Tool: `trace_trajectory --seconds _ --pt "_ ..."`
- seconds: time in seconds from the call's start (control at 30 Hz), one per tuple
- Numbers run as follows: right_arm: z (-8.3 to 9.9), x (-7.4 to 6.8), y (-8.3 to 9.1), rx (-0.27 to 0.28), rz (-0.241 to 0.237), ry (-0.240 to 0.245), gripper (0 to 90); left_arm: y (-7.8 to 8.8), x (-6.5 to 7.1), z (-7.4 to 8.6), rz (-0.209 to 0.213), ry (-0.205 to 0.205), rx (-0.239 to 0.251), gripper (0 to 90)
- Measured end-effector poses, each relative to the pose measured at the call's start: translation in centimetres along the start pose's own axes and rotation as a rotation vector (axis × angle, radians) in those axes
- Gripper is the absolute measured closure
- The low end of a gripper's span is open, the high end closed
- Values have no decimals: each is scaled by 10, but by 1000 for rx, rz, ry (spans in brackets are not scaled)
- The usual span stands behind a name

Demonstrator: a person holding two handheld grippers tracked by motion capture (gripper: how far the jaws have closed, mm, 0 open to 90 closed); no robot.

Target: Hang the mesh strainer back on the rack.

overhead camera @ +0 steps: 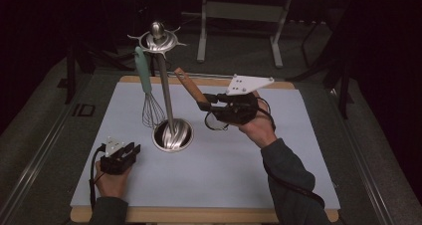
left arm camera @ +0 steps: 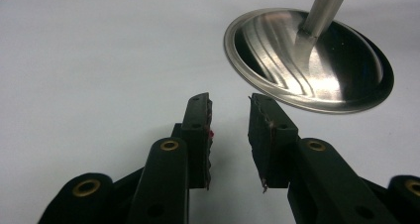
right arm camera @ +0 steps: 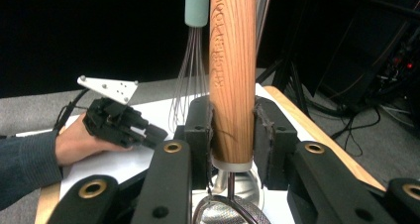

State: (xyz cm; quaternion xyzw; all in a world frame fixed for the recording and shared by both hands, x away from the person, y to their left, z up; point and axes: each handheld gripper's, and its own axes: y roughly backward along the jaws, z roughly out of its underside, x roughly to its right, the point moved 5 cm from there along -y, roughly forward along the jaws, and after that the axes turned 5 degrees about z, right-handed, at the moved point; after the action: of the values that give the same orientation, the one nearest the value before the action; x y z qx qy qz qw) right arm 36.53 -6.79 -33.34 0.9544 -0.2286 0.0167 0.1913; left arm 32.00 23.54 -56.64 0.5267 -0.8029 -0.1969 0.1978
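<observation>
Right gripper view shows a strainer (right arm camera: pixel 230 211) w/ wooden handle pinched by right hand-held gripper (right arm camera: pixel 233 130); high view: raised mid-frame. Left hand-held gripper (overhead camera: pixel 133 151) spread, empty, lower left on tabletop (overhead camera: pixel 239 170).

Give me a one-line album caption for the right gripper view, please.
Right gripper clamps a wooden-handled wire strainer upright before a hanging teal-handled whisk, the left gripper resting on the white table.

The utensil stand (overhead camera: pixel 166 93) rises near the middle of the surface (overhead camera: pixel 224 170), and the whisk (overhead camera: pixel 148 93) hanging on it blocks the way on its left side. In front of its round base (left arm camera: pixel 307 60) the surface lies bare, also at the right.
</observation>
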Motion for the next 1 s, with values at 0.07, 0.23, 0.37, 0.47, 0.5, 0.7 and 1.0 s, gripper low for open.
trace_trajectory --seconds 0.07,0.23,0.37,0.47,0.5,0.7,1.0 --pt "-2 2 1 17 -5 -1 707 0 0 0 -1 -2 0 705" --pt "-8 5 4 47 -9 -9 707 0 0 0 -4 -3 1 705" --pt "-12 6 4 58 -5 3 707 0 0 0 -3 -1 0 705" --pt "-17 8 5 84 -1 1 708 0 0 0 -2 -2 -1 706" --pt "-17 8 5 84 -1 1 708 0 0 0 -2 -2 -1 705" --pt "-26 4 -2 102 -12 7 708 0 0 0 -4 -3 1 705" --pt "-37 -6 -8 135 -44 16 707 0 0 0 -2 -4 0 705"
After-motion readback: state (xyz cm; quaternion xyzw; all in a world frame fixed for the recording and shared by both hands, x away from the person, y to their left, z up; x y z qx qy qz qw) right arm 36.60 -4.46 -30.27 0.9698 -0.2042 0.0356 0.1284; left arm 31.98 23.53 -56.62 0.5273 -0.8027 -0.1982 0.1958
